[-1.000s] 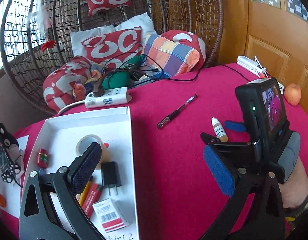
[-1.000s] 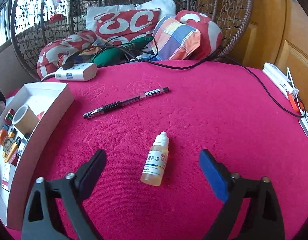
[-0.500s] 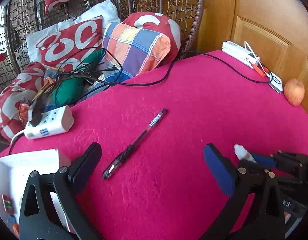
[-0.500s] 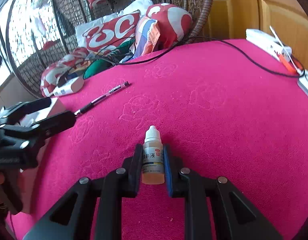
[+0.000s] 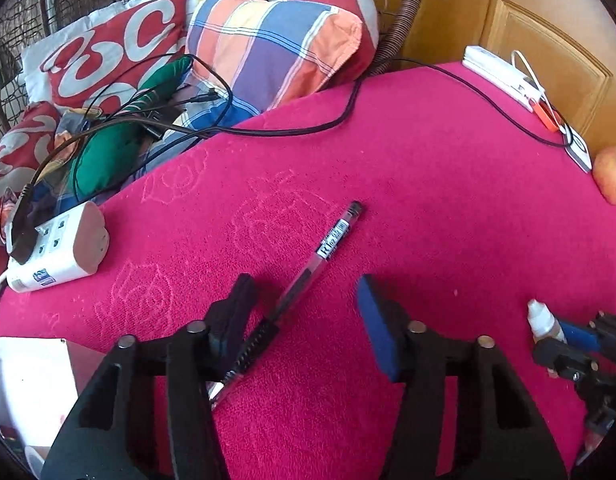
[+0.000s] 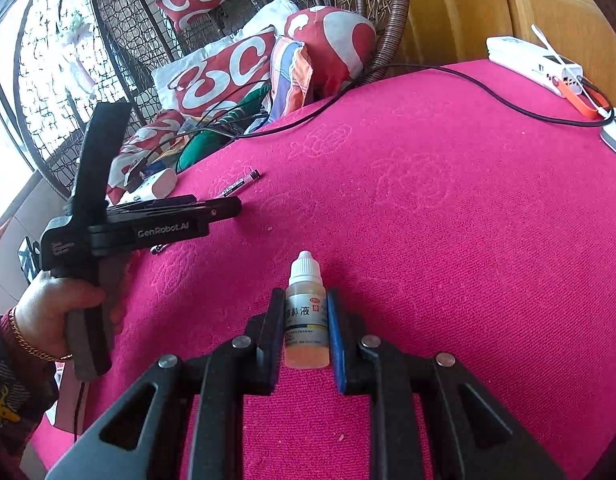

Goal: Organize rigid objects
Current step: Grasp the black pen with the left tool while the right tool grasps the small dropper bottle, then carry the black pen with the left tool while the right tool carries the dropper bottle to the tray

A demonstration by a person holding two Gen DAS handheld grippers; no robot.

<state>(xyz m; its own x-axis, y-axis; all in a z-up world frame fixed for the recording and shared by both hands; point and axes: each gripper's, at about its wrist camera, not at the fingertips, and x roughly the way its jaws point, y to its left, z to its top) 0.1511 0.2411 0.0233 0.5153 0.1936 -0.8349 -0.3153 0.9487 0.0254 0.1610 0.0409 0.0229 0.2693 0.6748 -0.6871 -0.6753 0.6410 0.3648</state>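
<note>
My right gripper [image 6: 306, 320] had its fingers [image 6: 272, 322] pinched on the small dropper bottle [image 6: 306, 312], white cap pointing away from me, pads pressed flat against its label on both sides, the bottle low against the pink cloth [image 6: 447, 240]. My left gripper [image 5: 304, 312] was over the black pen [image 5: 304, 280], which lay slantwise on the cloth, its far end up and to the right; the jaws had just been closing, yet they stood apart with the pen's grip section between them. Its near end lay right at the left finger [image 5: 236, 312], though I couldn't tell whether they touched; the blue pad [image 5: 373, 332] on the right stood clear of it. At the near left, a corner of the white tray [image 5: 28, 380] showed. Further left sat a white power strip [image 5: 54, 250]; striped and red cushions [image 5: 276, 36] were piled at the far edge.
</note>
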